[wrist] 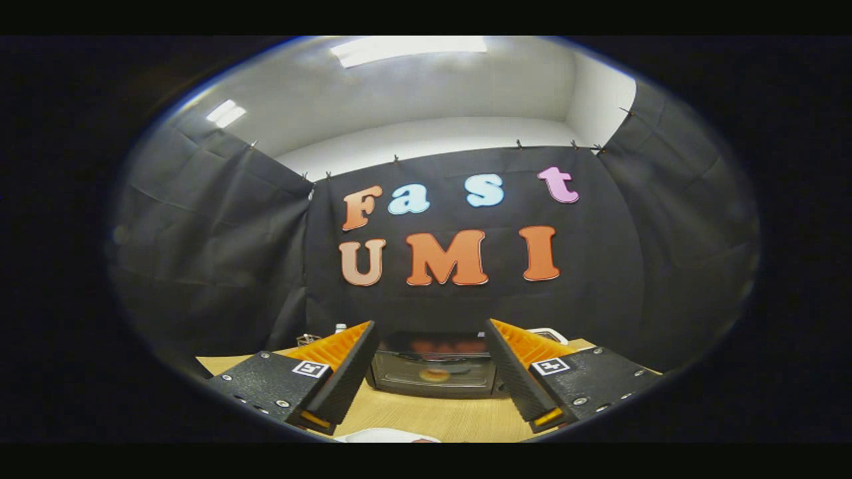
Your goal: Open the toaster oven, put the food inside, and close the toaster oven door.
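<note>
While the black cloth wall point(219, 266) closes the booth on three sides, a white ceiling point(413, 93) with bright lamps shows above it. Below the wall lies the wooden bench point(439, 416), light brown and bare between the fingers. On the bench, against the back wall, stands the oven point(434, 364), a dark box with a glass door. The door is shut, and something round and orange-brown is seen dimly through the glass, but I cannot tell what it is. The oven is straight ahead of the gripper point(429, 346), beyond the fingertips and framed between them. The jaws stand wide open, with nothing between them, and they touch nothing. Behind the right finger a white curved thing point(549, 332) shows beside the oven, too hidden to name. Behind the left finger, some small things point(319, 336) stand on the bench near the wall, also too small to name. Close under the gripper, a white plate point(386, 436) shows its rim on the bench.
</note>
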